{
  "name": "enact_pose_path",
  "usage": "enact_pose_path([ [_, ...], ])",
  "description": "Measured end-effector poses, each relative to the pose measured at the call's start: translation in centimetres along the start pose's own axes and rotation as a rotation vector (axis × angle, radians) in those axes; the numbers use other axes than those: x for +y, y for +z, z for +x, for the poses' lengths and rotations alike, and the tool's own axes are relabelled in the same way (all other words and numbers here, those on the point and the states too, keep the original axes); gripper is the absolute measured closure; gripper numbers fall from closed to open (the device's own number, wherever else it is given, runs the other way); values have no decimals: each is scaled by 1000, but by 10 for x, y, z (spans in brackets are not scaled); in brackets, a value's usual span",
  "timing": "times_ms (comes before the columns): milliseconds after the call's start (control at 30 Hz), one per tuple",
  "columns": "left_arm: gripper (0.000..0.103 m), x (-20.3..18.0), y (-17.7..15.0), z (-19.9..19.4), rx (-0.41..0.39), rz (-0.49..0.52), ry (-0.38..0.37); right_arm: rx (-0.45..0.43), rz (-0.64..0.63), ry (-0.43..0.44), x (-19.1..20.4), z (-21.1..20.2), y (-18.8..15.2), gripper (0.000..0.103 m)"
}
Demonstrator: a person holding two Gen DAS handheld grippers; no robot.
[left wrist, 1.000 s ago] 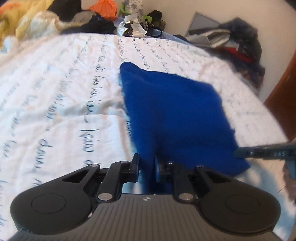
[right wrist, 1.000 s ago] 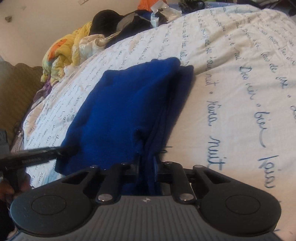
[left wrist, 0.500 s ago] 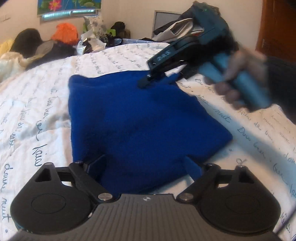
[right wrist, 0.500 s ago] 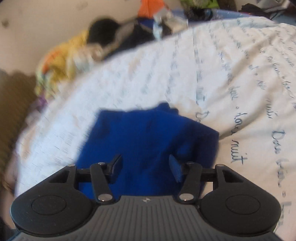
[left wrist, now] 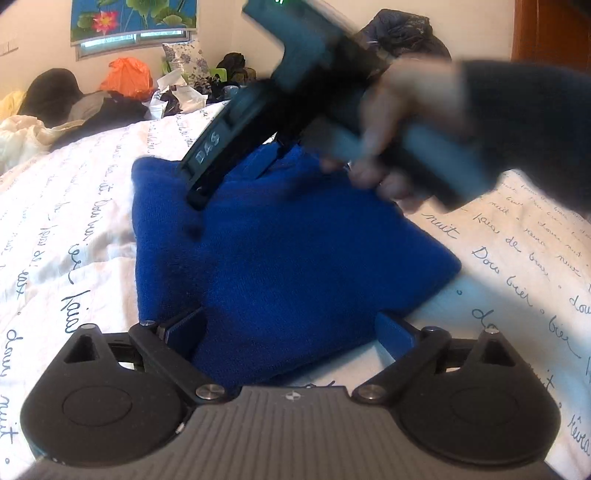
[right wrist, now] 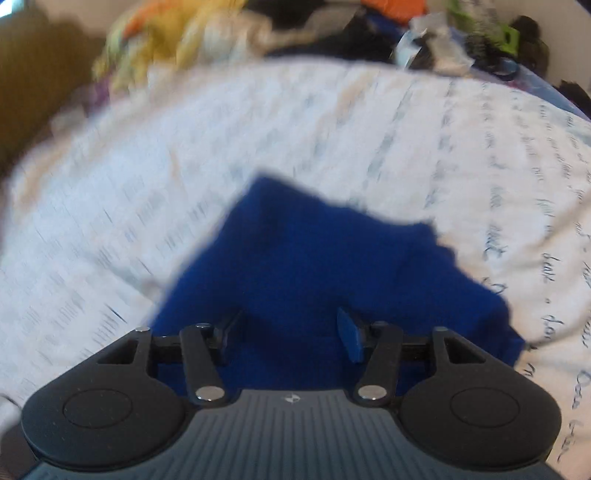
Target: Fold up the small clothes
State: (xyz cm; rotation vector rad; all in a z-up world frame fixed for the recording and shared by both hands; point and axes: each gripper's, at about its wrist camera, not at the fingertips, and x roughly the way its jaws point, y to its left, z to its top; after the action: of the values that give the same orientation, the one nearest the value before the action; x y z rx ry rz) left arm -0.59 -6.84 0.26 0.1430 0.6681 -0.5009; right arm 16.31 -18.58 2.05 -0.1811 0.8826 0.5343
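Left wrist: blue garment (left wrist: pixel 295 266) on script-printed bedsheet (left wrist: pixel 66 236).

Solid royal-blue cloth (left wrist: pixel 288 258) on white script-printed bedsheet (left wrist: pixel 74 229)

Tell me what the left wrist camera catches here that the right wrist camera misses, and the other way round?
Only the left view shows the right gripper, blurred, hovering over the blue cloth in the person's hand, plus a flower picture on the wall. Only the right view shows a yellow bundle at the bed's far edge, also blurred. Both show the folded blue cloth lying on the white script-printed bedspread, with each camera's own fingers spread open, gripping nothing.
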Motion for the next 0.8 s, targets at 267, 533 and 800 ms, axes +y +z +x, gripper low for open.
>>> enact_pose_path([
  [267,4,4,0,-2,-10,-23,-13,-63,77,31,4,-41,-2,21],
  [533,8,16,2,-18,-38,-69,-2,-100,65,27,4,-44,-49,11],
  [800,16,103,-6,-32,37,-524,-108,-75,546,186,-84,-123,-126,10],
])
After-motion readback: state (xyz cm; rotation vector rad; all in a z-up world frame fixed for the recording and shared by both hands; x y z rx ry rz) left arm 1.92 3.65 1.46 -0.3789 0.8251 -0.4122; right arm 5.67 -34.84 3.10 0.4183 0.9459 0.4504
